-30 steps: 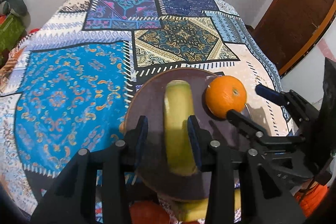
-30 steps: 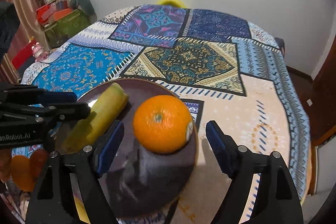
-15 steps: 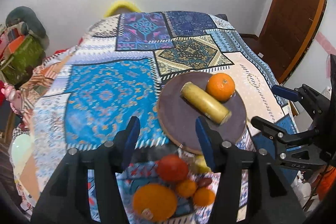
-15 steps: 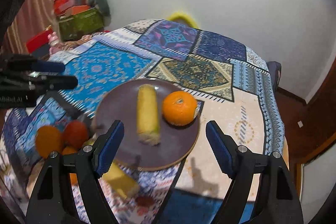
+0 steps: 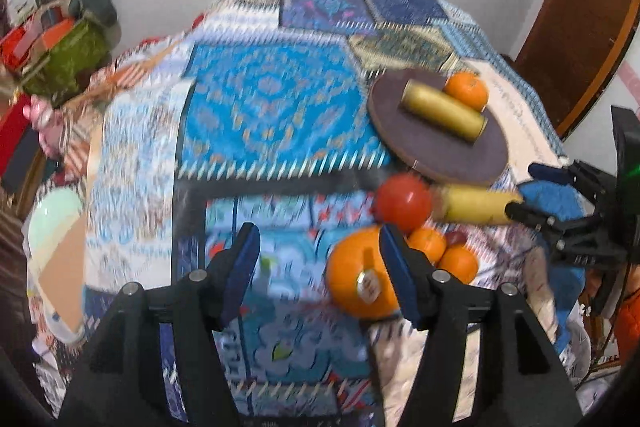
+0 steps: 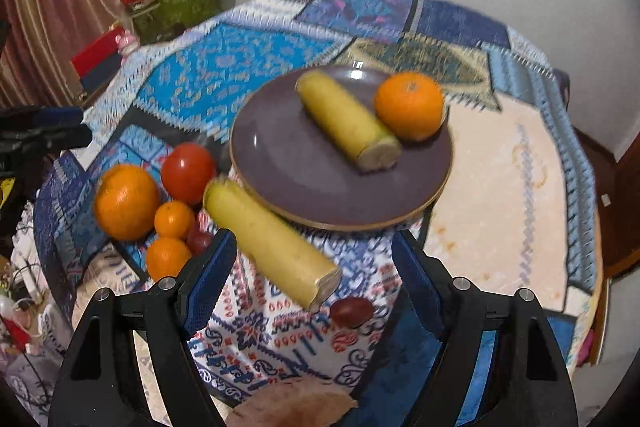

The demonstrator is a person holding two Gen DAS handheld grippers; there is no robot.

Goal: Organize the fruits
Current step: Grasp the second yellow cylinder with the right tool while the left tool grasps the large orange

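Observation:
A purple plate (image 6: pixel 300 183) holds a banana piece (image 6: pixel 344 119) and an orange (image 6: pixel 410 111). In front of it on the cloth lie a second banana piece (image 6: pixel 272 239), a tomato (image 6: pixel 188 171), a large orange (image 6: pixel 126 201), two small oranges (image 6: pixel 174 219) and dark red fruits (image 6: pixel 352 311). My right gripper (image 6: pixel 312 259) is open, and the loose banana piece's end lies between its fingers untouched. My left gripper (image 5: pixel 320 247) has its jaws opening over bare cloth, with the large orange (image 5: pixel 356 275) behind its right finger. The plate (image 5: pixel 436 155) lies far right of it.
A patchwork cloth (image 5: pixel 272 99) covers the round table. Bags and boxes (image 5: pixel 60 55) are piled beyond its left edge, and a wooden door (image 5: pixel 580 27) stands at the right. A brownish object (image 6: pixel 292 407) lies at the near edge. The right gripper (image 5: pixel 526 189) shows beside the loose banana.
Both grippers have drawn back from the plate. The left one let go of the banana piece, which now lies on the plate, and its jaws widened. The loose fruits came into view.

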